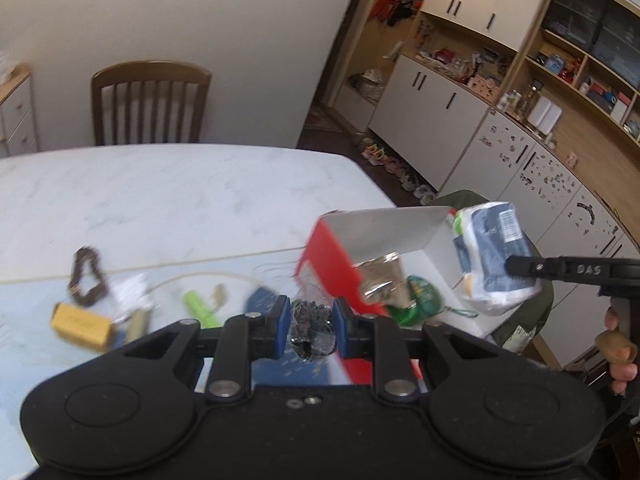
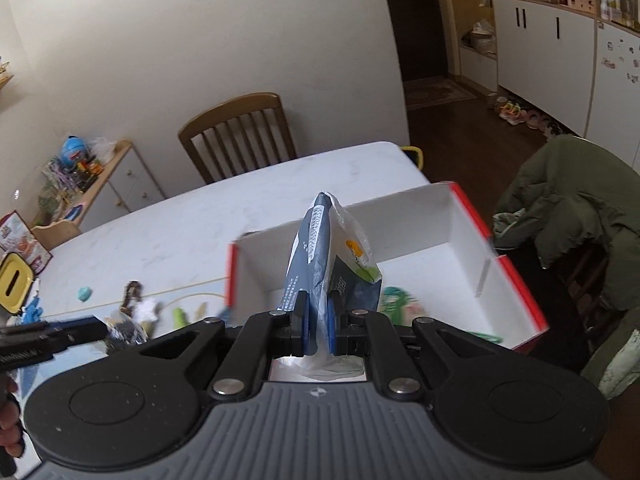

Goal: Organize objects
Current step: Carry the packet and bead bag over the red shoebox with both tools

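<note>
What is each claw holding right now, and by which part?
Left claw: shut on a small black crinkly packet, pinched across its middle. Right claw: shut on a blue-and-white tissue pack, gripped at its lower end.

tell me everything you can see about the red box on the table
The red box is an open cardboard carton, red outside and white inside, lidless, with one flap raised at its far side. It sits at the table's right edge. Inside lie a green item and a silvery foil packet. The right gripper holds a blue-and-white pack above it; whether they touch is unclear.
</note>
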Motion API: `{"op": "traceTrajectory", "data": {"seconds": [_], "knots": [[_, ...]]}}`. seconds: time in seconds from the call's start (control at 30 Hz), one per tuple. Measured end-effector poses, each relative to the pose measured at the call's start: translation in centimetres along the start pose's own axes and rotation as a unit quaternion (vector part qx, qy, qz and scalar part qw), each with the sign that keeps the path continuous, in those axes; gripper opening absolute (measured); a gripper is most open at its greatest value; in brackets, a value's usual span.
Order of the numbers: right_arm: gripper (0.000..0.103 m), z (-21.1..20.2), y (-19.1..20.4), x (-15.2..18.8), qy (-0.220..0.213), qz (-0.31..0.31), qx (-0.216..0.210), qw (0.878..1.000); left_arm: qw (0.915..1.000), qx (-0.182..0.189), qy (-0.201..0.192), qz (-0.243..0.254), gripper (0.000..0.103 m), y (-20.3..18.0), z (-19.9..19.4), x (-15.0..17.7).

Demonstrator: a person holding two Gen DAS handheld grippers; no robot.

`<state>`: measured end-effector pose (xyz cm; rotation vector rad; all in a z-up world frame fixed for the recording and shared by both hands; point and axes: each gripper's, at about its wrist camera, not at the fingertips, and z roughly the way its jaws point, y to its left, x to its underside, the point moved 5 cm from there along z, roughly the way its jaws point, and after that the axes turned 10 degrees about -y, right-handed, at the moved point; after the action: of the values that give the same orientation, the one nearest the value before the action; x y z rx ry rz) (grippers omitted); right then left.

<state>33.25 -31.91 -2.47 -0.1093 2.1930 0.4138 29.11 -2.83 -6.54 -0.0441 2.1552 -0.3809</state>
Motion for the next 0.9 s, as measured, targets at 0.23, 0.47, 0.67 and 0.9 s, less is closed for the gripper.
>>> {"op": "traceTrajectory", "data": {"seconds": [0.23,0.47,0.67,0.9], "knots": [[0.008,1.3,-4.6,-0.9,0.008,-0.013,0.007,1.000,0.9998,0.010,0.007,0.019,0.021,-5.6,3.4,-0.4],[0.008,3.6,-7.6,-1.6,0.032,-0.028,-0.009,0.999,0.9993,0.013,0.021,0.029,0.021,-10.1,7.2,-0.4],[0.008,5.6,-8.9,-1.1,0.062,-0.049,-0.025,0.997,0.9988,0.003,0.027,0.041,0.021,-12.8,10.7,-1.0],[0.008,8.1,-9.4,-0.5,0.076,-0.076,-0.025,0.994,0.9980,-0.008,0.040,0.049,0.021,-14.7,15.4,-1.1]]}}
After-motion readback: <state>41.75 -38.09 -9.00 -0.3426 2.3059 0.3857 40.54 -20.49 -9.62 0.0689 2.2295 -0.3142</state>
